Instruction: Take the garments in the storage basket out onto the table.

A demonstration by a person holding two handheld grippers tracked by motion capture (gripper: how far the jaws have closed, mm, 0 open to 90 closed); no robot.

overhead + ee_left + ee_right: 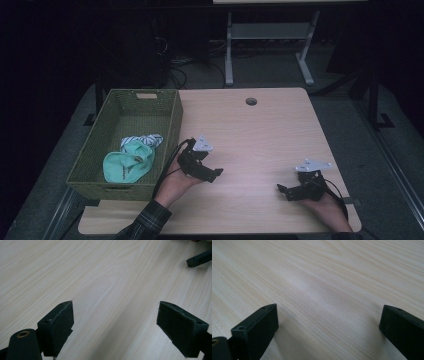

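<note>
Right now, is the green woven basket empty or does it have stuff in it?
Not empty. The green woven basket holds a crumpled mint-green cloth and a striped cloth near its front.

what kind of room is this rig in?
Probably a lab or office workspace: a pale wood desk with a cable hole, another desk's metal legs behind, loose cables on grey floor.

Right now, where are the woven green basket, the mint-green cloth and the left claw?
woven green basket [172, 127], high view, right wall.
mint-green cloth [127, 162], high view, its middle.
left claw [212, 175], high view, between fingertips.
</note>
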